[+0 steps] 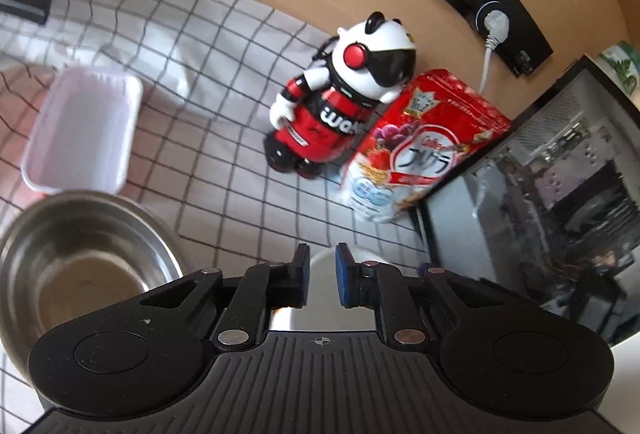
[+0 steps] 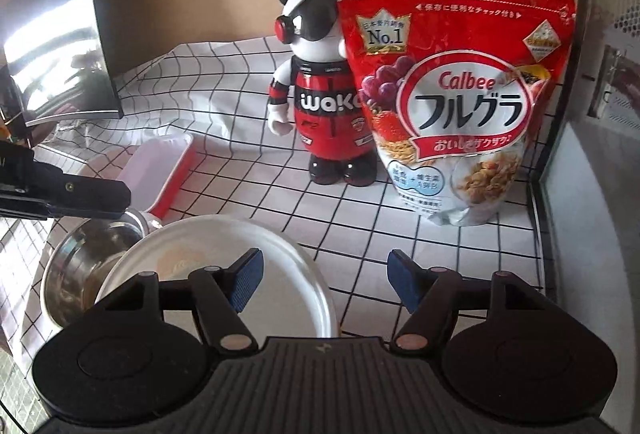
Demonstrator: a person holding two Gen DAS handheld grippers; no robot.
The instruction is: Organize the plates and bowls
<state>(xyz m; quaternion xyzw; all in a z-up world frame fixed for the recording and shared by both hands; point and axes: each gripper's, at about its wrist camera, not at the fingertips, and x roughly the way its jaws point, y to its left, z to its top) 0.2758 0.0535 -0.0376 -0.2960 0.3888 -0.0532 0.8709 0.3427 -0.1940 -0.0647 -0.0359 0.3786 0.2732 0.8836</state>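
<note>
The left gripper [image 1: 323,274] tilts downward over the worktop [image 1: 248,137], its blue pads close together with only a narrow slit between them; the rim of a white plate [image 1: 320,308] shows in that slit, but whether the pads pinch it cannot be told from here. Just to its left sits a steel bowl [image 1: 80,258], and beyond the bowl a pale plastic tray [image 1: 84,129] lies on the checked cloth. The right gripper [image 2: 325,280] also slants downward, its fingers spread wide and holding nothing; its left finger [image 2: 246,280] hangs over the white plate [image 2: 192,262], the right one over bare cloth. In this view the plate overlaps the steel bowl [image 2: 84,258], and the tray [image 2: 160,169] lies further back. The left gripper [image 2: 68,195] reaches in from the left edge above the bowl. Behind them stand a panda figure [image 2: 320,105] and, touching its side, a red cereal bag [image 2: 456,101], with a computer case [image 1: 560,193] at the right.
</note>
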